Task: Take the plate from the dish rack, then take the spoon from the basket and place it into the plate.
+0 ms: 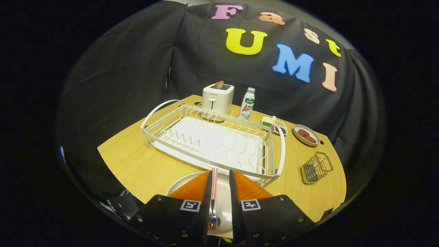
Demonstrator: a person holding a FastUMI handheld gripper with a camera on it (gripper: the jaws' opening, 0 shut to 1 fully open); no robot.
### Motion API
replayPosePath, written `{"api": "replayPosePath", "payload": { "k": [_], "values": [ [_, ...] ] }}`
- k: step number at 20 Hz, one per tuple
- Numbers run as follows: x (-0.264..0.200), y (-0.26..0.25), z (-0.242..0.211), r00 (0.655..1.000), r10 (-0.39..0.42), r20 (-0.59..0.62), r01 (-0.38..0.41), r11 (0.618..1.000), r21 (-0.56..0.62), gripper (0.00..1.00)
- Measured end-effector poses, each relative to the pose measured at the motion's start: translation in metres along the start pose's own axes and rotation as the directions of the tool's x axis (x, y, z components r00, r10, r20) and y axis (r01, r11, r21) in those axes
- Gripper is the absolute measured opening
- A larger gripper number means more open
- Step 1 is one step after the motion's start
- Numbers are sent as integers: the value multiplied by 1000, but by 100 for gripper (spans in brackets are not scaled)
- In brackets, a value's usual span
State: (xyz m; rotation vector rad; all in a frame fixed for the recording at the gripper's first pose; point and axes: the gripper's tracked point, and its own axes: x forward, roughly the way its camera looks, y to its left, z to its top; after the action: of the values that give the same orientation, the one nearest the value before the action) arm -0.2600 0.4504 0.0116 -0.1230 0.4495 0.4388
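The tool stands over the plate, which lies on the tabletop just in front of the empty dish rack. The spoon lies between its fingers, though I cannot tell whether they press it. Judged from here, lower it gently, bowl onto the plate, before letting go.

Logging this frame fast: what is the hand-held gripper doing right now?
Hand-held gripper: nearly closed around the spoon over the plate; firm grip cannot be told.
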Motion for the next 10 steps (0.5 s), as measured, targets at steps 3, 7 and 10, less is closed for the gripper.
{"api": "replayPosePath", "payload": {
  "k": [3,7,10],
  "values": [
    [0,-1,6,1000,0,12,0,1000,7,28],
    [-2,-9,24,999,-15,49,15,1000,3,28],
    [-11,-18,50,994,-30,107,28,999,14,28]
  ]
}}
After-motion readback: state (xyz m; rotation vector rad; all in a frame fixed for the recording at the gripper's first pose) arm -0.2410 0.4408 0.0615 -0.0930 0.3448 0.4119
